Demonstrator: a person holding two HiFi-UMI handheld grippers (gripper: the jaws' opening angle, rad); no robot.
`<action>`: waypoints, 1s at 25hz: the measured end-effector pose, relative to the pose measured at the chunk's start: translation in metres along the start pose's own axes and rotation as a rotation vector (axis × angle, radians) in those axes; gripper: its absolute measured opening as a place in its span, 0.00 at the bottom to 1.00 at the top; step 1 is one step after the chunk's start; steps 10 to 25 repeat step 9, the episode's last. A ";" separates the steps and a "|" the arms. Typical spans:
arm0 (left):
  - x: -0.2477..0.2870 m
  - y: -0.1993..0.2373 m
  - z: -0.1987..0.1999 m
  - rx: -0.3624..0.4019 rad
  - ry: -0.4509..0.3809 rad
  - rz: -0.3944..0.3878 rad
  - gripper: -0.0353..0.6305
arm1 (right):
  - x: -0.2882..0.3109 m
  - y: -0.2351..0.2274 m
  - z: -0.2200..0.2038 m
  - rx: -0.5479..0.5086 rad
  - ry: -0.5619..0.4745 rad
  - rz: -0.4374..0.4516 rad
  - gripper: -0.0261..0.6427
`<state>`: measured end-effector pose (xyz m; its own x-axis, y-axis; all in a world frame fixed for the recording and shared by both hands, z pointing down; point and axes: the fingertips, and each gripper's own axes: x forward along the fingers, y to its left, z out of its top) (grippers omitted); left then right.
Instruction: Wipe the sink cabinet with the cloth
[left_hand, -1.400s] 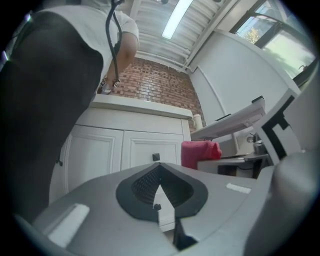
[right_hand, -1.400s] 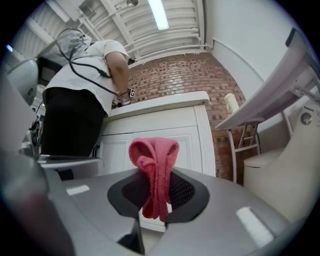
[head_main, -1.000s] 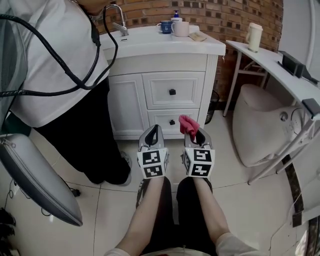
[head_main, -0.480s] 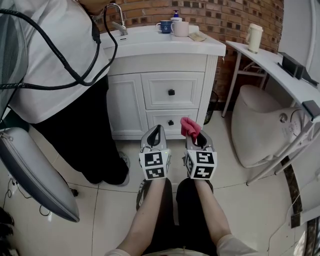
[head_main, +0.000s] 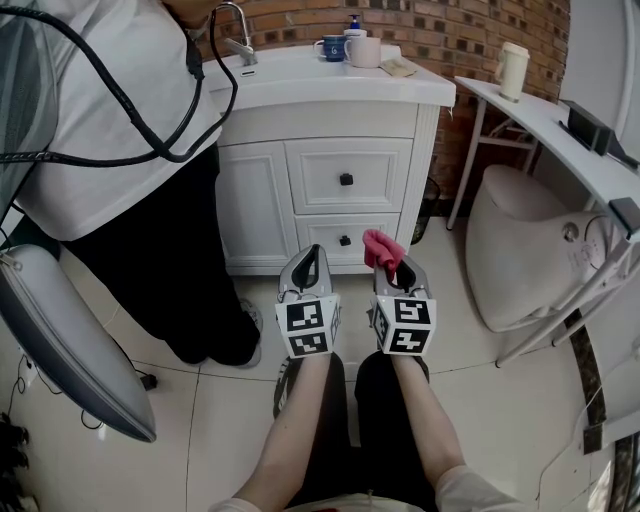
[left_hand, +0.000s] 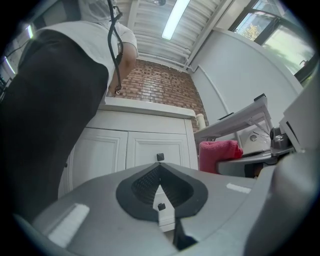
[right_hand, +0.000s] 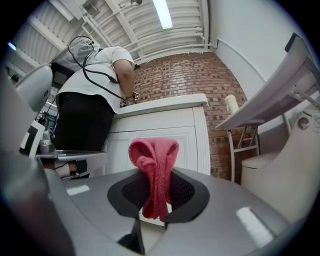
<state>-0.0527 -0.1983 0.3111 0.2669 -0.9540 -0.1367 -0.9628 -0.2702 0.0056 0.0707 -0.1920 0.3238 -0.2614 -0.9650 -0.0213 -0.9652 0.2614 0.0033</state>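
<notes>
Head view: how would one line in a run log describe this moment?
stage: before wiping | right gripper: shut on red cloth | left gripper: shut, empty | sink cabinet: ahead, cloth not touching it

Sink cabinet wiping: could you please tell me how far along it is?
Done: the pink cloth is picked up, pinched in the right tool. In hand: both tools are held low in front of the sink cabinet, with the cloth apparently short of its drawers. Left: all of the wiping; no stroke seems begun. The left tool is shut and empty.
</notes>
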 end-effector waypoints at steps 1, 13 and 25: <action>0.000 0.000 -0.001 -0.005 0.000 0.002 0.08 | 0.000 0.000 -0.001 0.000 0.000 -0.001 0.14; 0.003 -0.002 0.002 -0.003 -0.010 -0.011 0.08 | 0.001 -0.002 0.000 -0.011 -0.004 -0.004 0.14; 0.003 -0.002 0.002 -0.003 -0.010 -0.011 0.08 | 0.001 -0.002 0.000 -0.011 -0.004 -0.004 0.14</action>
